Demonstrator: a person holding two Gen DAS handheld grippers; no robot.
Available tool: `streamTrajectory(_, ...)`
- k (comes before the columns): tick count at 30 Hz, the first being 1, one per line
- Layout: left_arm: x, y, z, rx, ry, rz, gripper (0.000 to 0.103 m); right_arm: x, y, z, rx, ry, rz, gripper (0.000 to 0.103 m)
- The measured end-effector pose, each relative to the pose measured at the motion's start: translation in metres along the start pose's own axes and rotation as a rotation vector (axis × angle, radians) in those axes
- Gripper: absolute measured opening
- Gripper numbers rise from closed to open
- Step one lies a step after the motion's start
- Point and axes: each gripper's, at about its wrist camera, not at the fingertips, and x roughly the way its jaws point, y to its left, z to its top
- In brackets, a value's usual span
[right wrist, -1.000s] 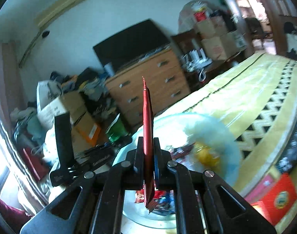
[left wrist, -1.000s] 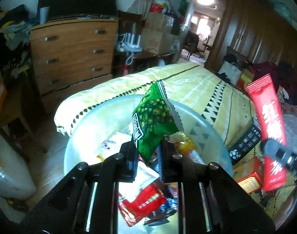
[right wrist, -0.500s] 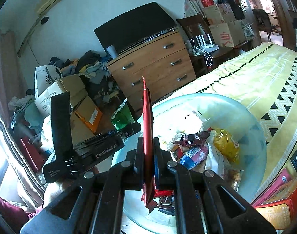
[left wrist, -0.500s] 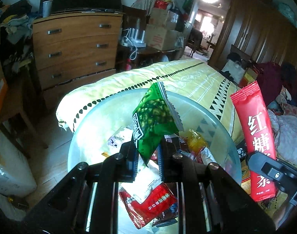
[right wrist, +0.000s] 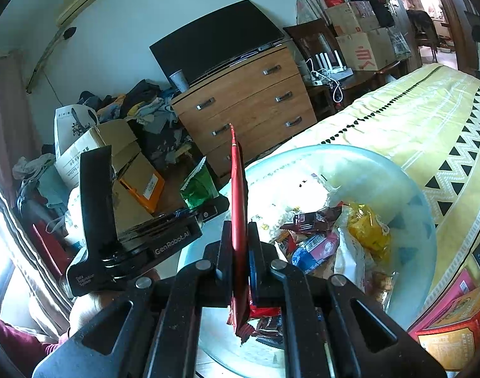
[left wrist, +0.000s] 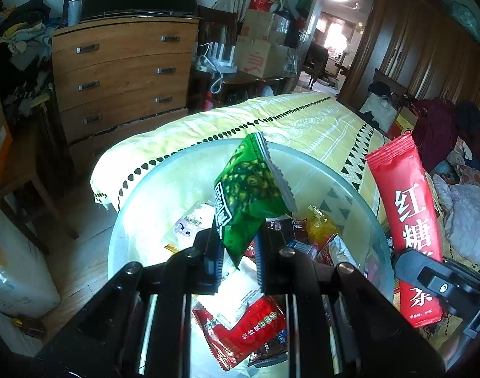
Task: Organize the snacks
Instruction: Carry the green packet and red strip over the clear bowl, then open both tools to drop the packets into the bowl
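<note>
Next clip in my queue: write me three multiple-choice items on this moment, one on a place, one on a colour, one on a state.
1. Where do the loose snack packets lie?
A. in the glass bowl
B. on the dresser
C. on the floor

2. What colour is the packet in the left tongs?
A. blue
B. green
C. white

3. How do the right tongs stand?
A. wide open, empty
B. shut on a long red sachet
C. shut on a cup

Key:
1 A, the packets are piled inside the glass bowl.
2 B, the left tongs pinch a green packet.
3 B, the right tongs clamp the long red sachet edge-on.
</note>
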Motion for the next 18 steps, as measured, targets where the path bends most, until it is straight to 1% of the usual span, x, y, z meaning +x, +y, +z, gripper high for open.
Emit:
streamTrajectory(7, 0.004, 0.001, -0.003, -0.006, 0.008, 0.026, 0.02, 0.007, 0.002, 0.0, -0.002, 0.019, 0.01, 0.013)
streamTrajectory(8, 0.005, 0.002, -0.003, -0.006, 0.01, 0.029, 0.02, 0.009, 0.002, -0.001, -0.002, 0.022, 0.009, 0.015)
streamTrajectory(10, 0.006, 0.002, -0.004, -0.008, 0.017, 0.036, 0.025, 0.011, 0.001, -0.002, 0.005, 0.022, 0.014, 0.021)
streamTrajectory(11, 0.006, 0.002, -0.004, -0.011, 0.02, 0.038, 0.032, 0.012, 0.0, -0.002, 0.009, 0.023, 0.015, 0.026)
streamTrajectory(12, 0.006, 0.003, -0.004, -0.013, 0.02, 0.042, 0.042, 0.012, 0.0, -0.002, 0.009, 0.024, 0.015, 0.028)
streamTrajectory(13, 0.005, 0.003, -0.004, -0.015, 0.016, 0.051, 0.046, 0.012, 0.001, -0.002, 0.006, 0.023, 0.015, 0.028)
streamTrajectory(15, 0.002, 0.004, -0.004, -0.021, 0.004, 0.064, 0.063, 0.01, 0.001, -0.003, 0.002, 0.019, 0.013, 0.03)
streamTrajectory(16, 0.001, 0.005, -0.004, -0.023, -0.002, 0.069, 0.067, 0.009, 0.001, -0.003, 0.0, 0.016, 0.011, 0.031)
streamTrajectory(17, -0.001, 0.005, -0.004, -0.024, -0.007, 0.074, 0.074, 0.007, 0.002, -0.004, 0.0, 0.012, 0.009, 0.032)
streamTrajectory(18, -0.004, 0.005, -0.004, -0.027, -0.017, 0.078, 0.077, 0.005, 0.002, -0.006, 0.001, 0.01, 0.007, 0.033)
